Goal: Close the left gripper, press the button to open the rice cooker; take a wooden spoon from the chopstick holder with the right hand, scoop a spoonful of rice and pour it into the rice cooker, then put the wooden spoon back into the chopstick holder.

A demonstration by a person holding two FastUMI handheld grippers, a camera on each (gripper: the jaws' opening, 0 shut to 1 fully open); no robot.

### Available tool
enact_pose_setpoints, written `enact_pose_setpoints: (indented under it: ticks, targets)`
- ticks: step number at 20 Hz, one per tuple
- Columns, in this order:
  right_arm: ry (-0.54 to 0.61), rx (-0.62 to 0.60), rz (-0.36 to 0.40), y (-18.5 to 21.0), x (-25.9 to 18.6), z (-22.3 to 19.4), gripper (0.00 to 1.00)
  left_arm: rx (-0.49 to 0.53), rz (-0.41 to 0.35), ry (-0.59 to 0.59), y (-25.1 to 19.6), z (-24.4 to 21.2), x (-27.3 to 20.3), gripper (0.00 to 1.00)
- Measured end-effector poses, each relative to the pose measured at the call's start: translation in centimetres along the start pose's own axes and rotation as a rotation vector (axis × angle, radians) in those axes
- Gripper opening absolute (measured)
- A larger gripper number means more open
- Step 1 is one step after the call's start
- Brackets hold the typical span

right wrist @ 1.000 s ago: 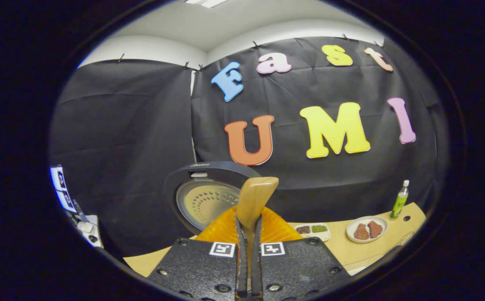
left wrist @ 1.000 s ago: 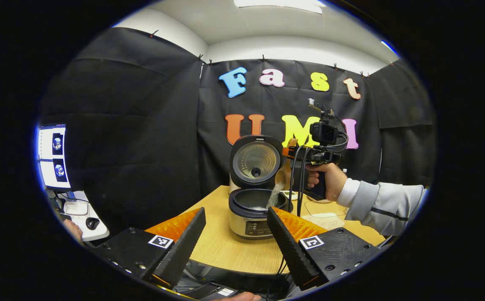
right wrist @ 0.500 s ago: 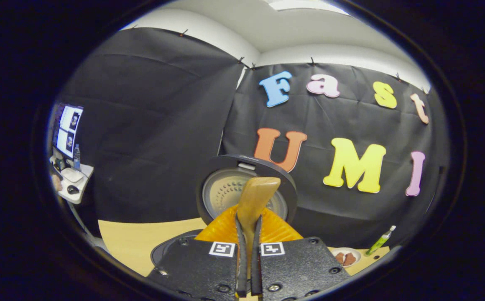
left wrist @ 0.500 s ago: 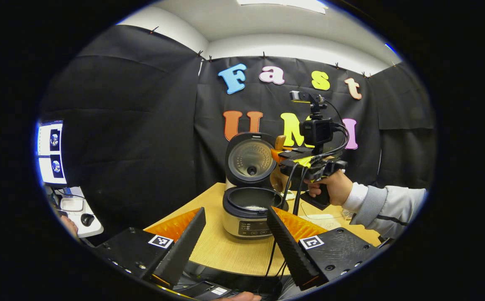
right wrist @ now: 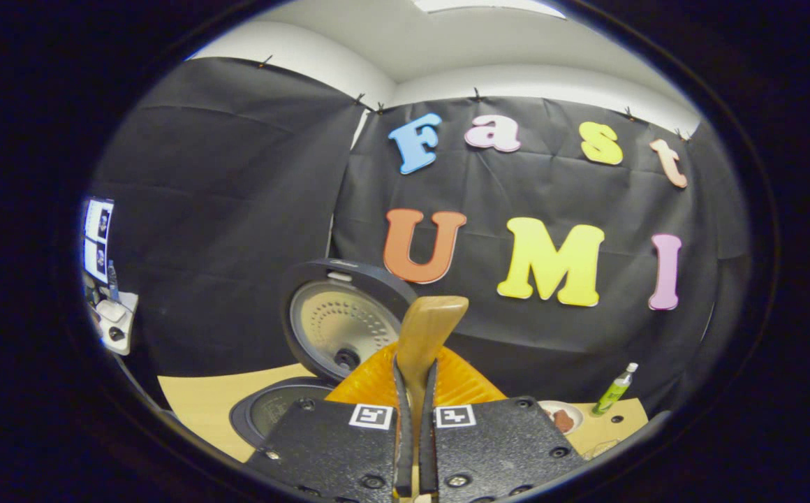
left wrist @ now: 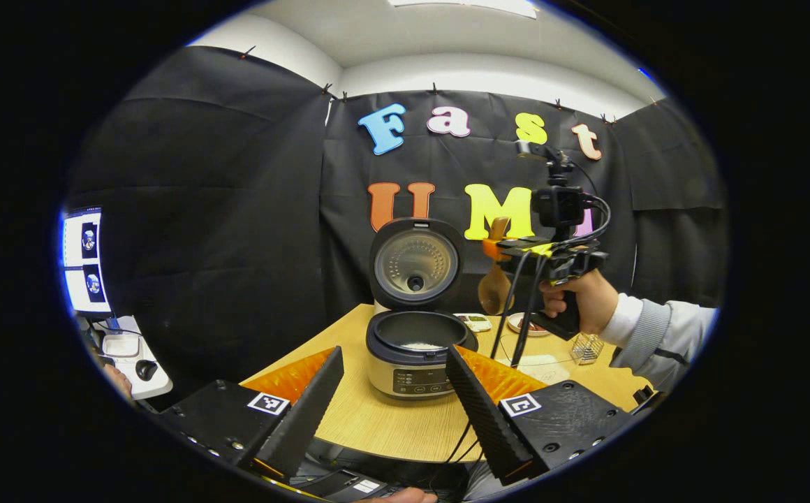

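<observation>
Below and to the outer side of your right gripper (left wrist: 499, 246), which pinches the wooden spoon (left wrist: 496, 288) upright, the chopstick holder (left wrist: 587, 347) stands on the table (left wrist: 377, 412), nearer that hand.

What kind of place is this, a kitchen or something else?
Probably a recording booth, not a real kitchen: black cloth walls hang around one light wooden table holding an open silver rice cooker, with computer screens off to the side.
</observation>
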State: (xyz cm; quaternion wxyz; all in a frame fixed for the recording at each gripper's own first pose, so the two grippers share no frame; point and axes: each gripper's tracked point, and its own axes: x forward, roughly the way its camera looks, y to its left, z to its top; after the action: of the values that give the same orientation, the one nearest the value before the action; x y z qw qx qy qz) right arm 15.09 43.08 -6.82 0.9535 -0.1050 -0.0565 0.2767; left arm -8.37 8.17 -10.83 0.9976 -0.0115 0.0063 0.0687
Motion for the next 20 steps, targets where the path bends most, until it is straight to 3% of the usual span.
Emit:
enact_pose_setpoints:
  ticks: [9,10,11,16,20]
  targets:
    - [0.04,0.039,-0.179,-15.2,-4.3,-2.3,0.1,-0.005,-0.048,-0.002,-4.1,0.6,1.5,0.95]
    - [0.046,0.048,-0.205,-17.1,-5.0,-2.7,0.03,-0.007,-0.051,-0.002,-4.4,0.7,1.6,0.95]
    - [0.051,0.063,-0.23,-18.7,-5.7,-3.1,0.1,-0.014,-0.06,0.003,-4.9,0.5,1.8,0.95]
    - [0.056,0.114,-0.375,-27.0,-9.3,-6.1,0.12,-0.022,-0.088,0.006,-6.8,0.8,2.6,0.94]
    - [0.087,0.168,-0.434,-31.0,-10.6,-9.8,0.13,0.009,-0.073,0.01,-8.0,1.2,3.6,0.94]
